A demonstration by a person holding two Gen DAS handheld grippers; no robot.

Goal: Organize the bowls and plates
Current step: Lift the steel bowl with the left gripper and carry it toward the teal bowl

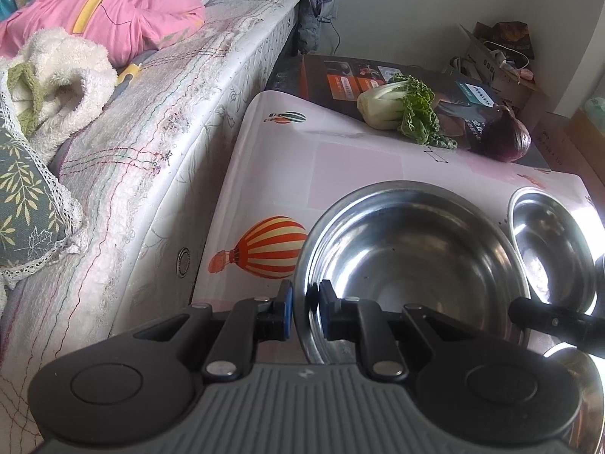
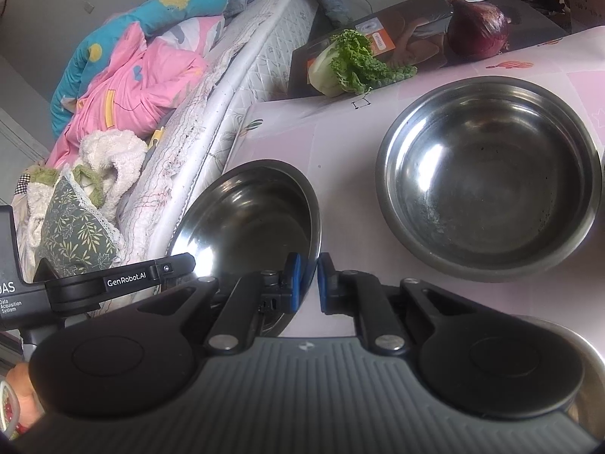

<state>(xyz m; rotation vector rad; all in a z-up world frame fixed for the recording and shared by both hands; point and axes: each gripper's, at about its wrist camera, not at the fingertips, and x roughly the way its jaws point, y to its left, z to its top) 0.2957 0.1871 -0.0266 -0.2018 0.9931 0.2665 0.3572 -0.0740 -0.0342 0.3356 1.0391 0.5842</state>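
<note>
A steel bowl (image 1: 412, 265) is held at its rim from both sides. My left gripper (image 1: 304, 314) is shut on its left rim, and the bowl fills the middle of the left wrist view. My right gripper (image 2: 309, 283) is shut on the right rim of the same bowl (image 2: 249, 219), which looks tilted and raised off the table. A second steel bowl (image 2: 487, 178) stands on the table to the right; it also shows in the left wrist view (image 1: 548, 246). Another steel rim (image 1: 582, 389) shows at the lower right, mostly hidden.
The table has a pink balloon-print cover (image 1: 302, 159). A bok choy (image 1: 401, 109) and a red onion (image 1: 506, 136) lie at its far edge on a printed box (image 1: 340, 79). A bed (image 1: 159, 143) with bedding runs along the left.
</note>
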